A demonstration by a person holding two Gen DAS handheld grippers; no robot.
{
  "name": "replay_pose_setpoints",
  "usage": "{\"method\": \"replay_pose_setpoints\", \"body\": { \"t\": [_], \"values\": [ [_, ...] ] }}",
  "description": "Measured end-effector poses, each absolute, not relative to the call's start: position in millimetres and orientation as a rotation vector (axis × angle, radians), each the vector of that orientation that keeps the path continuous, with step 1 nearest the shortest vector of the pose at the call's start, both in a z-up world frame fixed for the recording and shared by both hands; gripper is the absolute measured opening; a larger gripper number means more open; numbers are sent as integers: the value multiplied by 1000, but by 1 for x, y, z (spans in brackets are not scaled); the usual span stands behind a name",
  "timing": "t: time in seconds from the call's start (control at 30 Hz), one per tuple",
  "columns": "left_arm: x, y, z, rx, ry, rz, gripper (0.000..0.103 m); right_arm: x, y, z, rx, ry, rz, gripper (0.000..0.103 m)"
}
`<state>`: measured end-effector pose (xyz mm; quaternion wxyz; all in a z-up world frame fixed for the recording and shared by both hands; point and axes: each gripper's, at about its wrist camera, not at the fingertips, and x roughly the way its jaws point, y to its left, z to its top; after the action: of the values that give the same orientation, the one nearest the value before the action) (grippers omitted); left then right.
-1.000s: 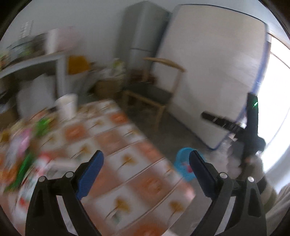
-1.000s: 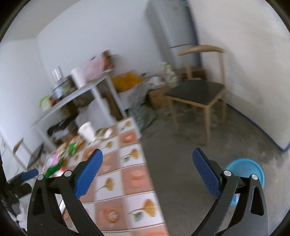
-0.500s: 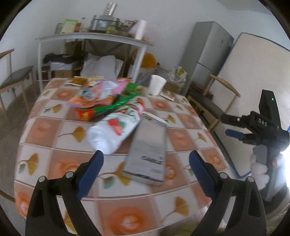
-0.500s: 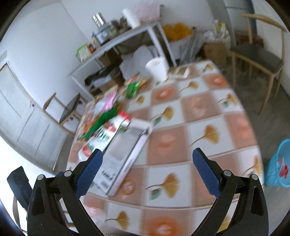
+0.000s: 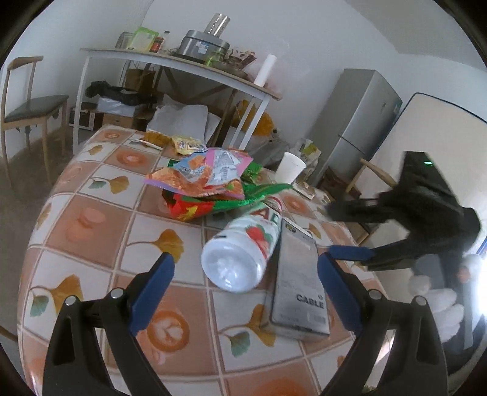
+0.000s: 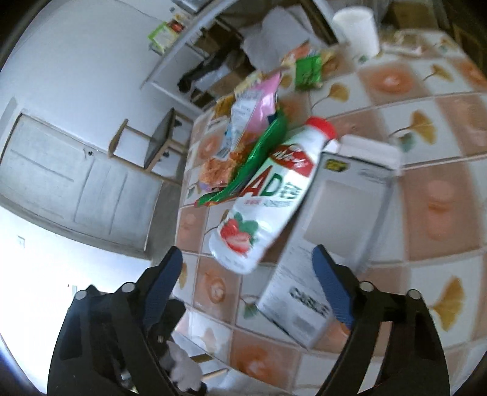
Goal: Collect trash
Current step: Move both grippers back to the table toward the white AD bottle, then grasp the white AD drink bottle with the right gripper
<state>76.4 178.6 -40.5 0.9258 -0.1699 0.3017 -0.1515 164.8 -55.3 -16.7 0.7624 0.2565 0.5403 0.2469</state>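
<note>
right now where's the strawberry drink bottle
The strawberry drink bottle lies on its side on the tiled tablecloth, its side against the grey cable box to its right, red cap end tucked under the snack wrappers.

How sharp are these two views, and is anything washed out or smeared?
Left wrist view: mostly crisp, the bottle and grey box readable, but the right gripper is smeared and the right edge is blown out by daylight. Right wrist view: motion-blurred throughout, the paper cup and the box lettering soft, with a washed-out white patch at lower left. Both bend straight lines, fisheye style.
</note>
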Motion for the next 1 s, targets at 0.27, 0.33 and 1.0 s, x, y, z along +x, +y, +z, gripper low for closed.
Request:
{"method": "replay_pose_setpoints", "body": {
  "t": [0.27,0.33,1.0],
  "values": [
    [103,192,-50,-437,645,-340,83,201,-32,-40,600,1302,467,68],
    [110,194,-54,-475,661,-356,78,205,-28,-40,591,1315,449,68],
    [131,179,-77,-581,764,-452,56,231,-15,-63,644,1363,400,62]
  ]
}}
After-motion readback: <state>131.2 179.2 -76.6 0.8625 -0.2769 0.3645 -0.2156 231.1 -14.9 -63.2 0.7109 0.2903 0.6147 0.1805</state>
